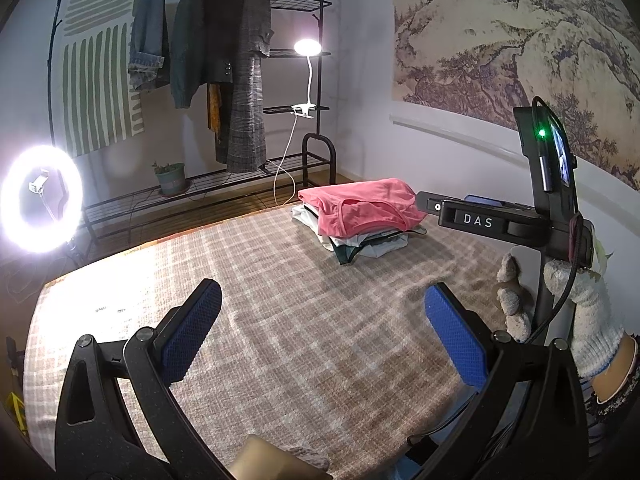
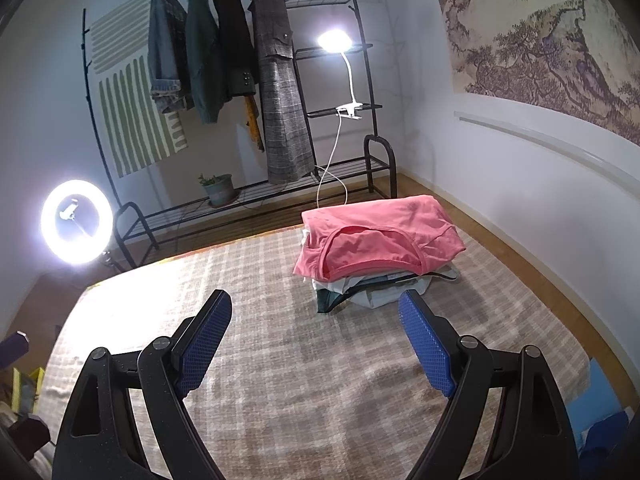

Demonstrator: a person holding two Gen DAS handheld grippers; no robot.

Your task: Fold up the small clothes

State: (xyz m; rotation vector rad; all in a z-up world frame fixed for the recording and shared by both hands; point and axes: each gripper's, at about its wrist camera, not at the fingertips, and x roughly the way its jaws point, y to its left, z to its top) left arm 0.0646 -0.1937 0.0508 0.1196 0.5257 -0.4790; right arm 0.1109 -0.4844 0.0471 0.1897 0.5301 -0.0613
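Observation:
A stack of folded clothes with a pink shirt (image 1: 362, 208) on top sits at the far right of the plaid-covered bed (image 1: 280, 320); it also shows in the right wrist view (image 2: 376, 242). My left gripper (image 1: 320, 308) is open and empty, hovering over bare blanket in front of the stack. My right gripper (image 2: 316, 320) is open and empty, just short of the stack's near edge. In the left wrist view the right gripper's body (image 1: 500, 220) and the gloved hand (image 1: 588, 308) holding it show at the right.
A black clothes rack (image 2: 240, 80) with hanging coats stands beyond the bed. A ring light (image 2: 76, 222) glows at the left and a clip lamp (image 2: 334, 40) on the rack. A potted plant (image 2: 218, 188) sits on the rack's low shelf. A wall runs along the right.

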